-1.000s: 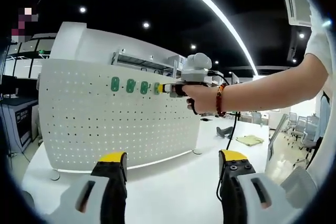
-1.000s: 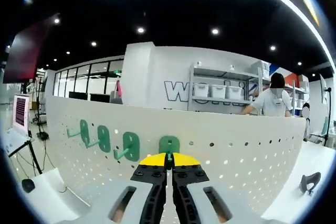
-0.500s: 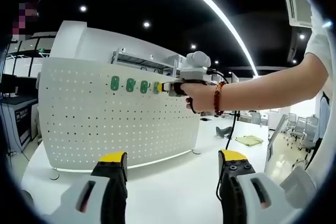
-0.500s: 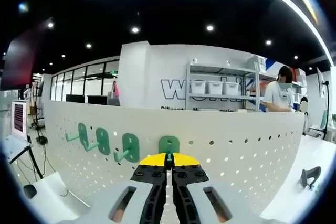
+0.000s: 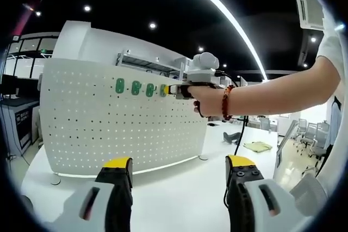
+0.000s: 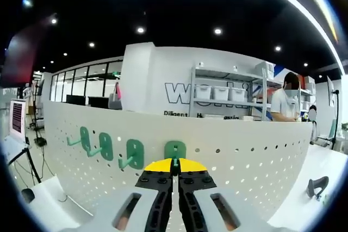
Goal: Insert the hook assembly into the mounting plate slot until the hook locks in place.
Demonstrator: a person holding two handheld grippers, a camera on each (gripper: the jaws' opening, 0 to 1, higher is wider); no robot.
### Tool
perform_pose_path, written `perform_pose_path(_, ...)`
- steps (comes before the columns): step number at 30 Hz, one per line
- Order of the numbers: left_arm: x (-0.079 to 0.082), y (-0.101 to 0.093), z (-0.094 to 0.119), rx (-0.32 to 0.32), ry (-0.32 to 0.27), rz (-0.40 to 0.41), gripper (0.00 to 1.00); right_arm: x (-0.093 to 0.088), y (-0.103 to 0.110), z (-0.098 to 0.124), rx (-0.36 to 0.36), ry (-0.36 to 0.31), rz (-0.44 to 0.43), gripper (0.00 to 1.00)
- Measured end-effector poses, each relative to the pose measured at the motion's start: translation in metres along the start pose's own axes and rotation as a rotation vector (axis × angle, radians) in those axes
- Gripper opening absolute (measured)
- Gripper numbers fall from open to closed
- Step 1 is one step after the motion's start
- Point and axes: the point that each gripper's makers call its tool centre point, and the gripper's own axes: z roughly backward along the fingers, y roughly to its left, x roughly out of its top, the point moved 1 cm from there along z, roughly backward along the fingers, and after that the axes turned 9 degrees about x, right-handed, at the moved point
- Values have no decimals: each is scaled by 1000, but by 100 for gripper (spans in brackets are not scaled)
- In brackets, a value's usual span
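A white perforated mounting plate (image 5: pixel 119 123) stands upright on the table. Three green hooks (image 6: pixel 105 146) hang in a row along its top, and a fourth green hook (image 6: pixel 175 149) sits against the plate to their right. My right gripper (image 6: pixel 175 164) is shut on that fourth hook's stem, yellow tips pressed close to the plate (image 6: pixel 244 158). In the left gripper view a hand holds the right gripper (image 5: pixel 175 91) at the end of the hook row (image 5: pixel 135 87). My left gripper (image 5: pixel 178 165) stands open low in front of the plate, nothing between its jaws.
The white table (image 5: pixel 179 188) runs in front of the plate. A dark hook-like part (image 6: pixel 317 187) lies on it at the right. A cable (image 5: pixel 239 134) hangs from the right gripper. A person (image 6: pixel 285 104) stands by shelves behind the plate.
Both views have shifted slightly with the hands. The right gripper stays shut on the fourth hook at the plate, and the left gripper stays open.
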Motion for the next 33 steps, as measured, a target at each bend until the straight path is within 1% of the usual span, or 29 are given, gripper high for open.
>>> perform_pose_path(2, 0, 0, 0, 0, -1, 0, 71, 1, 1, -1, -8, 11, 22, 0)
perform_pose_path(3, 0, 1, 0, 1, -2, 2, 71, 0, 1, -1, -8, 18, 58, 0)
perform_pose_path(6, 2, 2, 1, 6, -6, 5, 71, -4, 1, -3, -16, 29, 40, 0)
perform_pose_path(8, 2, 3, 2, 10, -7, 7, 70, -4, 2, -4, -30, 39, 76, 0)
perform_pose_path(11, 1, 5, 3, 13, -7, 10, 70, -4, 1, -5, -30, 43, 62, 0)
perform_pose_path(13, 0, 5, 3, 14, -4, 13, 70, -4, 2, -4, -30, 53, 90, 0)
perform_pose_path(15, -1, 5, 2, 13, -4, 15, 70, -5, 2, -4, -27, 38, 70, 0)
perform_pose_path(16, 0, 4, 2, 11, -5, 15, 70, -5, 1, -4, -28, 31, 45, 0)
perform_pose_path(18, 0, 3, 2, 7, -8, 16, 70, -5, 1, -4, -31, 39, 48, 0)
perform_pose_path(19, 1, 3, 1, 6, -9, 17, 70, -6, 1, -3, -33, 26, -7, 0)
perform_pose_path(20, 1, 3, 1, 5, -9, 17, 70, -6, 1, -2, -28, 23, -13, 0)
perform_pose_path(22, 0, 2, 1, 3, -5, 17, 70, -6, 1, -3, -27, 30, 13, 0)
perform_pose_path(24, 1, 2, 1, 2, -8, 18, 70, -6, 1, -3, -26, 27, -15, 0)
perform_pose_path(25, 1, 2, 1, 2, -9, 19, 70, -6, 1, -3, -24, 28, -15, 1)
perform_pose_path(27, 2, 2, 1, 3, -11, 18, 70, -6, 1, -2, -13, 33, 18, 1)
perform_pose_path(31, 3, 2, 1, 3, -12, 17, 70, -11, 2, 0, 9, 35, -17, 2)
perform_pose_path(33, 3, 1, 0, -1, -12, 18, 70, -12, 2, 2, 13, 34, -15, 4)
